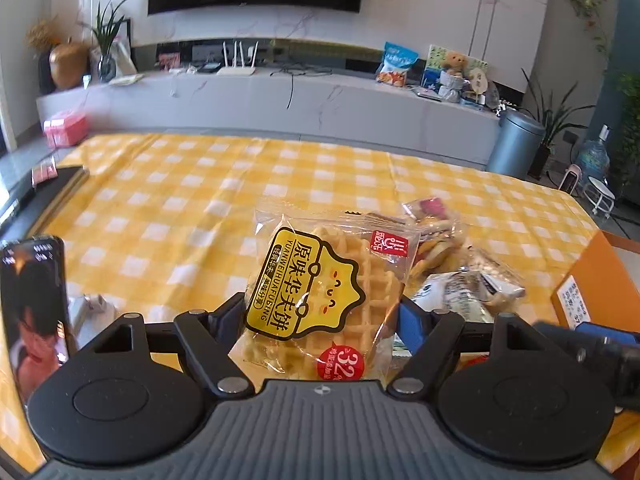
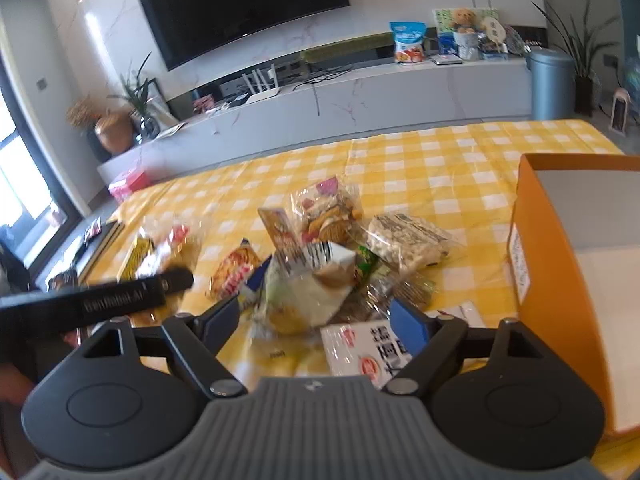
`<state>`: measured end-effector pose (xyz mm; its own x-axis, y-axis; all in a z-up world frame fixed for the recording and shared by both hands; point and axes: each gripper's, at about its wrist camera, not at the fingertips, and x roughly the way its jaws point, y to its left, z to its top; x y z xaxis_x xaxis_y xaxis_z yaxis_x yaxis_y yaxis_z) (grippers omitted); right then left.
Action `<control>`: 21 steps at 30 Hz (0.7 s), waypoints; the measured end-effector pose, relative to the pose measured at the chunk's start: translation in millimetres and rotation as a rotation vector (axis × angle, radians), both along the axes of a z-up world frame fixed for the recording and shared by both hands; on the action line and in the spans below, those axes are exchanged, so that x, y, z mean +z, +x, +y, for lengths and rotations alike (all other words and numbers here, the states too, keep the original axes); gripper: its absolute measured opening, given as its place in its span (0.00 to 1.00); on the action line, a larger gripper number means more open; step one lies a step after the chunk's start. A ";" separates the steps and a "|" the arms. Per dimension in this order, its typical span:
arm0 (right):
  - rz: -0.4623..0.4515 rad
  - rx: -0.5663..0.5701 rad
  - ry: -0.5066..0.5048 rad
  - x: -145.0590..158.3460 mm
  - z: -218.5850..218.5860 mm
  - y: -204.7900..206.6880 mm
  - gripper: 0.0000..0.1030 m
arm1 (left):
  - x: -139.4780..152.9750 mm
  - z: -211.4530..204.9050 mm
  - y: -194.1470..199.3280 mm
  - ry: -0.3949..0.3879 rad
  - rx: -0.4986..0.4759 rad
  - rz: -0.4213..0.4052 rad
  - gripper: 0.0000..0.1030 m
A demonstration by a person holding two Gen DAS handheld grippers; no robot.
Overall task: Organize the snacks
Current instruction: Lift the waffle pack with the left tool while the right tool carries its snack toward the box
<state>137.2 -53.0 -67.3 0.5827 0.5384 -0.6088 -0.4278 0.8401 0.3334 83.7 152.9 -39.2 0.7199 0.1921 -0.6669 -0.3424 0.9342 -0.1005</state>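
Observation:
My left gripper [image 1: 320, 320] is shut on a clear-wrapped waffle pack [image 1: 320, 296] with a yellow label, held above the yellow checked tablecloth [image 1: 180, 200]. Behind it lie more snack packs [image 1: 452, 264]. My right gripper [image 2: 316, 316] is open over a pile of snacks [image 2: 320, 256], its fingers either side of a crumpled clear and white packet [image 2: 304, 296]. A white pack with red print [image 2: 368, 348] lies under its right finger. An open orange box [image 2: 568, 264] stands at the right. The left gripper's body [image 2: 120, 296] crosses the left of the right wrist view.
A phone [image 1: 36, 308] stands at the table's left edge in the left wrist view. A dark flat object [image 1: 52, 188] lies at the far left corner. The orange box's corner [image 1: 592, 284] shows at the right. A TV cabinet and a grey bin [image 1: 516, 140] are beyond the table.

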 end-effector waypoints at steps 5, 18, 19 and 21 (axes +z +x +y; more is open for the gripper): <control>0.044 -0.040 0.016 -4.9 16.9 19.0 0.82 | -8.4 5.0 2.8 -0.001 0.020 0.008 0.85; 0.088 -0.045 -0.050 -34.1 52.3 47.9 0.73 | -18.9 10.9 9.3 -0.014 0.012 0.019 0.85; 0.086 -0.043 -0.055 -36.3 53.2 49.1 0.73 | -19.4 10.3 10.1 -0.014 0.009 0.020 0.85; 0.078 -0.035 -0.049 -39.2 53.3 50.5 0.64 | -19.6 9.7 10.7 -0.013 0.002 0.021 0.85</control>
